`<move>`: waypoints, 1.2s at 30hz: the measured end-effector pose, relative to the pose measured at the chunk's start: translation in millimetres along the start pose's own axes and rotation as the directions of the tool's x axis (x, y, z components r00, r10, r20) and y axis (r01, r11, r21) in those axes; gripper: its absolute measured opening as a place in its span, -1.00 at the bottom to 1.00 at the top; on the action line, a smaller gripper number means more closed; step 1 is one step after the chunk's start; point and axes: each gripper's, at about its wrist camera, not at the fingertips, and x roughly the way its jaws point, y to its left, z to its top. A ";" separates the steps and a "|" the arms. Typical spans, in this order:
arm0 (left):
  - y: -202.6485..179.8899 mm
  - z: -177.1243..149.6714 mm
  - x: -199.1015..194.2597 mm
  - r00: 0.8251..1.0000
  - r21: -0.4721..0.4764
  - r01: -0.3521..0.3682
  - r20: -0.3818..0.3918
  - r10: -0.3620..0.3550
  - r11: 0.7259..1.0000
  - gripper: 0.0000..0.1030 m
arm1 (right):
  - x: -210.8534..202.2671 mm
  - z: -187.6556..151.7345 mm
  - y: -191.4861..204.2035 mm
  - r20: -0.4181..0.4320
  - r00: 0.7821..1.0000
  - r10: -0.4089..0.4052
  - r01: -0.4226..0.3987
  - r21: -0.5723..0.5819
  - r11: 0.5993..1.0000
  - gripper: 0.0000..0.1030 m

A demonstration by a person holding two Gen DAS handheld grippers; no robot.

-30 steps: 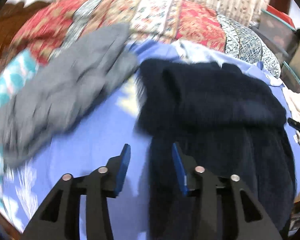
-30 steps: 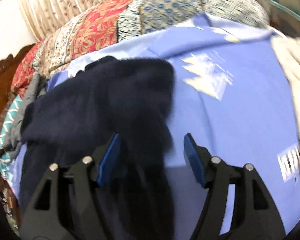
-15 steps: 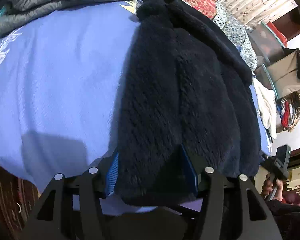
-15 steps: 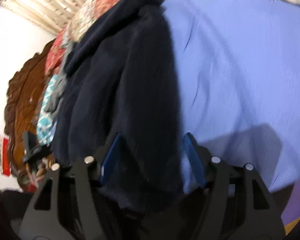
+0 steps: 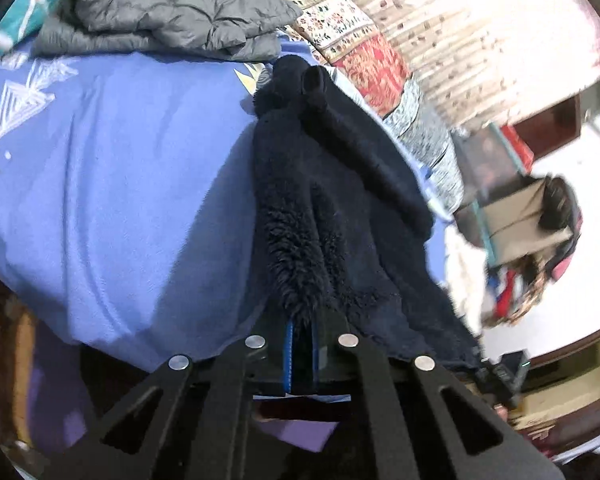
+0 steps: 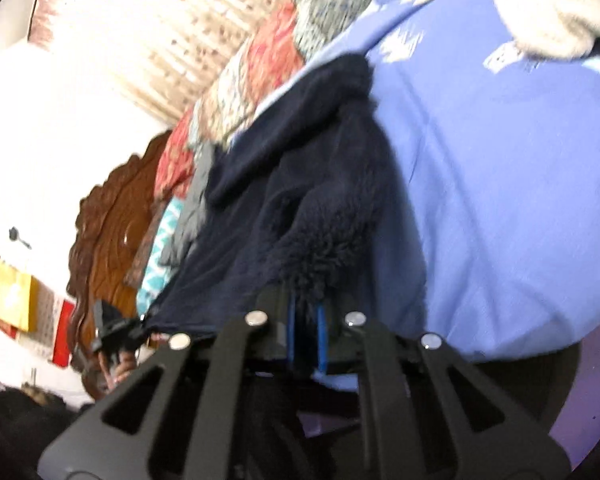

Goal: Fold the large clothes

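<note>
Left wrist: both tools, left tool (image 5: 301, 336) still closing, pinched on shaggy navy fleece garment (image 5: 340, 208) over smooth blue sheet (image 5: 140, 160).

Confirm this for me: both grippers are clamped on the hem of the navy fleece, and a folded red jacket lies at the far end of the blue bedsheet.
Not quite. The folded jacket is grey, not red, as the left wrist view shows. The rest holds: the left gripper and the right gripper both pinch the navy fleece on the blue bedsheet.
</note>
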 end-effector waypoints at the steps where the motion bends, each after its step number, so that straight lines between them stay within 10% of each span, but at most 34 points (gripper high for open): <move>1: 1.8 2.6 0.4 1.000 -0.024 0.023 -0.002 -0.023 0.999 -0.44 | -1.4 3.5 -2.2 0.013 1.000 0.010 -0.010 0.015 1.000 -0.85; 7: -11.6 33.2 14.5 0.998 -0.088 0.061 -0.016 -0.062 0.994 -0.44 | 29.6 29.6 12.9 0.013 0.999 0.046 -0.046 0.016 0.999 -0.85; 12: -30.4 102.6 39.6 0.996 -0.184 0.083 -0.006 -0.086 0.979 -0.43 | 68.5 116.6 13.7 0.047 0.998 0.044 -0.048 0.091 0.995 -0.85; 15: -42.7 156.8 84.5 0.998 -0.210 -0.055 -0.037 0.048 0.976 -0.26 | 114.1 173.5 -6.9 0.001 0.995 -0.100 0.098 0.188 0.977 -0.67; 19: -37.8 200.7 177.6 0.937 -0.147 -0.306 -0.223 0.270 0.941 -0.17 | 182.5 202.3 -35.4 -0.120 0.950 -0.287 0.309 0.255 0.916 -0.43; 21: -29.5 207.1 190.6 0.927 -0.174 -0.331 -0.244 0.286 0.927 -0.17 | 175.9 201.8 -39.8 -0.049 0.973 -0.227 0.230 0.324 0.918 -0.21; 23: -28.3 210.9 188.7 0.936 -0.163 -0.301 -0.238 0.258 0.940 -0.17 | 156.8 195.0 -37.5 0.061 0.983 -0.176 0.145 0.342 0.928 0.55; 27: -24.6 217.6 168.5 0.959 -0.162 -0.224 -0.213 0.188 0.961 -0.16 | 114.7 195.3 -40.9 0.192 0.972 -0.137 0.067 0.330 0.942 0.56; 31: -23.8 218.1 123.3 0.980 -0.131 -0.182 -0.100 0.170 0.975 0.16 | 102.0 196.3 -8.8 0.200 0.952 -0.230 0.224 0.055 0.973 0.56; 36: -30.0 216.8 95.1 0.985 -0.141 -0.173 -0.015 0.173 0.975 0.29 | 146.8 200.2 27.3 0.152 0.933 -0.326 0.354 -0.228 0.907 0.56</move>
